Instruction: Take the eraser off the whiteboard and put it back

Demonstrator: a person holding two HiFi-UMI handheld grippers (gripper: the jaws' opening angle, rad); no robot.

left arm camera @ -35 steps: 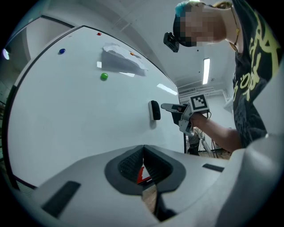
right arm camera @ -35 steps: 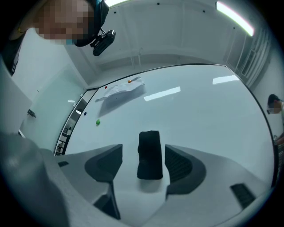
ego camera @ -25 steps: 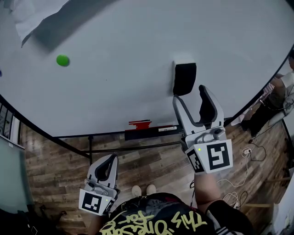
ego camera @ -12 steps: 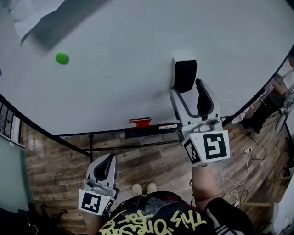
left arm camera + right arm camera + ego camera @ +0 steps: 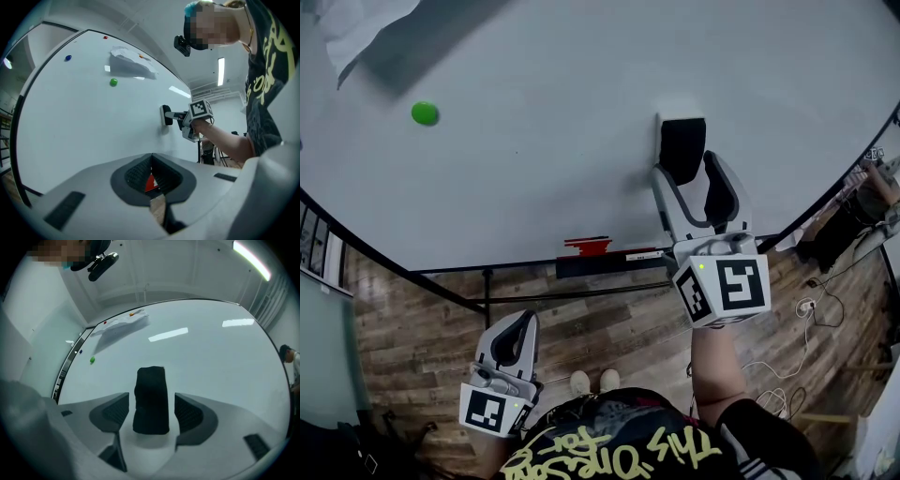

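A black eraser [image 5: 682, 148] sticks upright on the whiteboard [image 5: 534, 169]. My right gripper [image 5: 689, 173] is open, its jaws standing on either side of the eraser's lower end. In the right gripper view the eraser [image 5: 151, 399] stands between the two pads [image 5: 112, 411] with a gap on each side. The left gripper view shows the eraser [image 5: 167, 115] from the side, with the right gripper [image 5: 176, 115] reaching up to it. My left gripper [image 5: 520, 337] hangs low over the floor, away from the board, jaws shut with nothing in them.
A green magnet [image 5: 425, 113] and a crumpled paper sheet [image 5: 356, 28] are at the board's upper left. A red marker [image 5: 586, 247] lies on the tray [image 5: 609, 265] under the board. Cables [image 5: 797, 319] lie on the wooden floor at the right.
My right gripper has moved up to the board, so that its open jaws now straddle the eraser's lower end. The left gripper has stayed still.
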